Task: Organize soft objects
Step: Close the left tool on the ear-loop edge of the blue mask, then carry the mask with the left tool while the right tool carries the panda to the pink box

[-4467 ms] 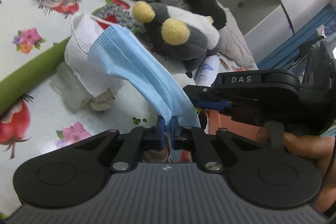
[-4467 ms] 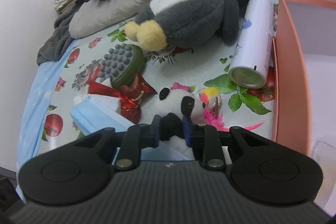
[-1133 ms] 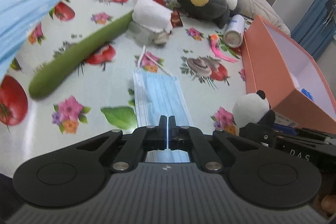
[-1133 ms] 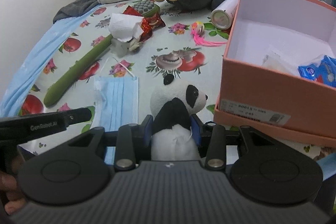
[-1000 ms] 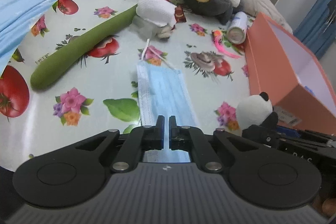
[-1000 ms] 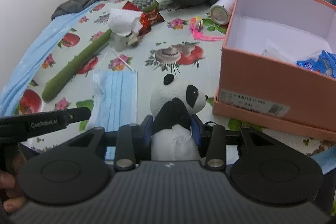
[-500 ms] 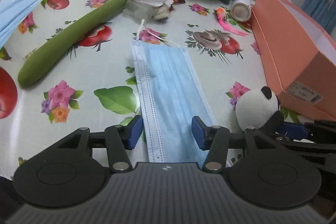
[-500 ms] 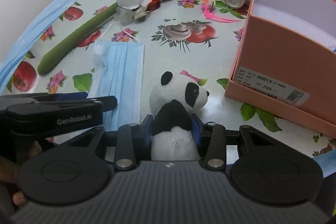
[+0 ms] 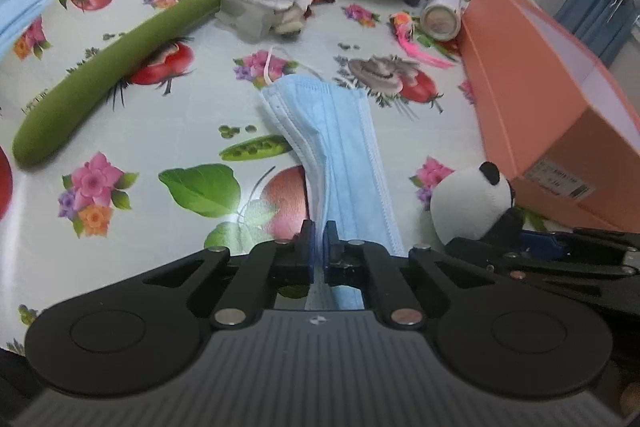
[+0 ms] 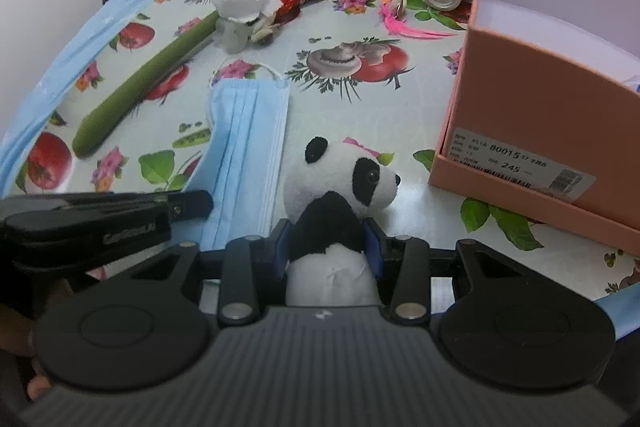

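Blue mask: we see the face mask (image 9: 340, 147) lying flat on the flowered surface (image 9: 120, 131), its near end drawn up between the fingers of the left gripper (image 9: 319, 253).
Left fingers: pressed together on the near edge of the mask; the cloth bunches and lifts slightly where they pinch it.
Left pose: the gripper tilts steeply down toward the surface, low over it, with the mask running straight away from its tips.
Step in hand: we judge this the pick-up of the mask, with the grip just made and the lift not yet begun.
Panda: the small plush panda (image 10: 340, 195) sits upright between the fingers of the right gripper (image 10: 329, 243), head above them, facing the box.
Right fingers: part-spread and pinching the panda's dark middle from both sides.
Right pose: tilted steeply down, just beside the left gripper, near the front corner of the box.
Pink box: the open cardboard box (image 10: 532, 115) stands to the right, with some packets already inside.
Next move: we think both soft things need lifting over the box wall, high enough that the hanging mask clears the rim, then releasing inside.
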The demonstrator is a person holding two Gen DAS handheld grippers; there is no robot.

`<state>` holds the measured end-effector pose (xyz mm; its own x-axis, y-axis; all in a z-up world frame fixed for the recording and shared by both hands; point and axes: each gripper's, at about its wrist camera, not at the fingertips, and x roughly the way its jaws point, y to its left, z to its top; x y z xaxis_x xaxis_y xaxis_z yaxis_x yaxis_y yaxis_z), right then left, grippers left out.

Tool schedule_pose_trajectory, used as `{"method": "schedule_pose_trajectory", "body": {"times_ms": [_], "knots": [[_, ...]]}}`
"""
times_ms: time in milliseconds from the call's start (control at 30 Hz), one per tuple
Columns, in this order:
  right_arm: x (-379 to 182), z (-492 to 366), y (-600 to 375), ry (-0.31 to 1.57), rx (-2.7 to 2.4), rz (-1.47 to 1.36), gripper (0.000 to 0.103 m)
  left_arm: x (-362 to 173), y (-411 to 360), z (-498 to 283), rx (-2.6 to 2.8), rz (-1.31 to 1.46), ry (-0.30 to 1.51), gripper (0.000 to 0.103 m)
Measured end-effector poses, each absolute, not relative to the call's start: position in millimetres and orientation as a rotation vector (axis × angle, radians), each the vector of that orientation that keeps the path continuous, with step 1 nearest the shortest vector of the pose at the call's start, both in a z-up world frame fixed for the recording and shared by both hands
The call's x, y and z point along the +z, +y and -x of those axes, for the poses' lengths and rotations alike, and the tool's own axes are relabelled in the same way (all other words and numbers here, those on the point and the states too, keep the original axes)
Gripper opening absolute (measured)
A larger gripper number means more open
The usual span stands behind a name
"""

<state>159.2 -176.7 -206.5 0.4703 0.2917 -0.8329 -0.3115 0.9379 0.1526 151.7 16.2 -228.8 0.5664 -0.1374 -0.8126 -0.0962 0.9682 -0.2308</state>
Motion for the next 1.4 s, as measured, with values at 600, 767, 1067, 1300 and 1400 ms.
{"method": "schedule_pose_trajectory", "body": {"times_ms": [600, 767, 1067, 1300, 1400], "knots": [[-113.9, -131.4, -190.0, 0.800, 0.389, -0.047, 0.042, -112.1, 24.8, -105.8, -0.030, 0.308, 0.723, 0.005], [-86.7, -121.6, -195.5, 0.734, 0.391, -0.063, 0.042, -84.1, 20.7, -89.4, -0.043, 0.318, 0.675, 0.005], [-44.9, -104.0, -208.3, 0.618, 0.386, -0.075, 0.042, -38.4, -0.2, -68.9, -0.111, 0.309, 0.584, 0.005], [-23.8, -98.4, -234.4, 0.554, 0.328, -0.092, 0.042, -13.6, -32.4, -74.2, -0.189, 0.281, 0.538, 0.005], [-21.5, -98.0, -248.7, 0.547, 0.297, -0.092, 0.042, -10.0, -46.8, -81.2, -0.218, 0.271, 0.538, 0.005]]}}
